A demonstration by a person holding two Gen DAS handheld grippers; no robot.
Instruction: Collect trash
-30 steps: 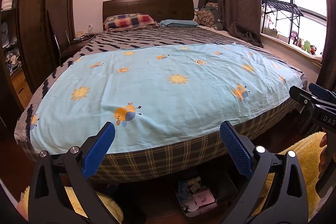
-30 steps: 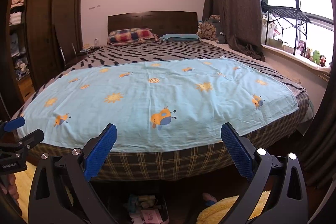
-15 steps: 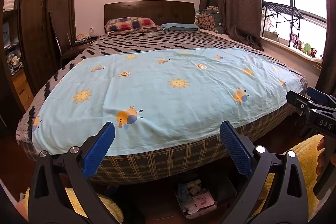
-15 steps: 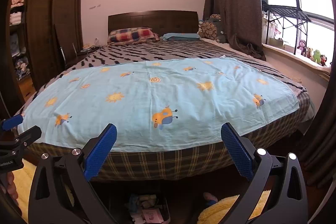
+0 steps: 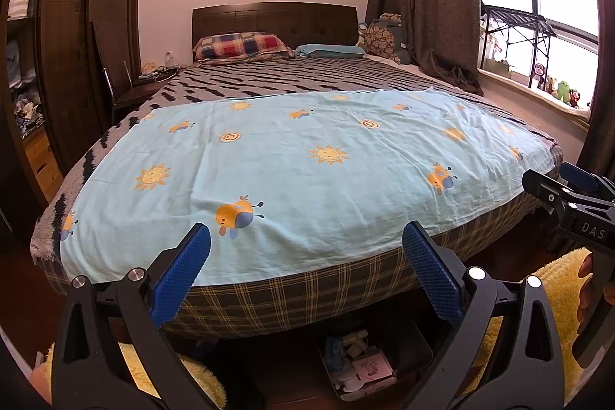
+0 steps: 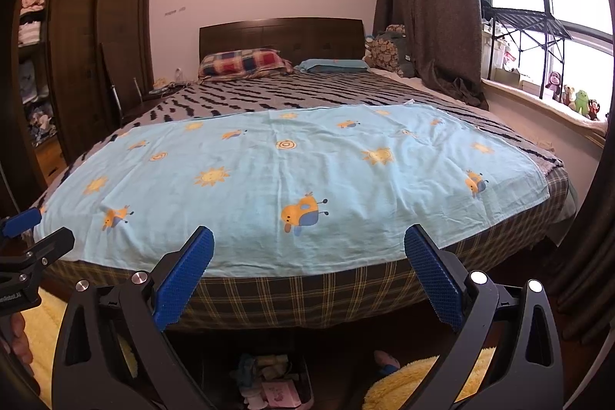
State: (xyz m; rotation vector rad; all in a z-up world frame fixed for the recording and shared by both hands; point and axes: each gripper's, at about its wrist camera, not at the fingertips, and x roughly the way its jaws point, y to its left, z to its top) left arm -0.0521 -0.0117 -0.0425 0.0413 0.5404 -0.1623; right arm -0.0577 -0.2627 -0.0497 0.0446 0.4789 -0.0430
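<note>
My left gripper (image 5: 306, 237) is open and empty, held in front of the foot of a bed. My right gripper (image 6: 309, 239) is open and empty too, beside it; it also shows at the right edge of the left wrist view (image 5: 565, 187). The left gripper shows at the left edge of the right wrist view (image 6: 27, 237). A light blue sheet (image 5: 300, 171) with suns and cartoon animals lies flat over the foot half of the bed (image 6: 307, 294). I see no loose trash on the sheet. A dark box of small packets (image 5: 361, 364) sits on the floor under the bed's edge.
Plaid pillow (image 5: 242, 45) and blue pillow (image 5: 330, 50) lie at the dark headboard. A tall wooden wardrobe (image 5: 77, 37) stands at left with a chair beside it. Curtains and a window sill with toys (image 5: 557, 89) are at right. A yellow fluffy rug (image 5: 553, 294) lies on the floor.
Both views have tilted up slightly, so the bed sits a little lower in frame. Both grippers stay open and empty.
</note>
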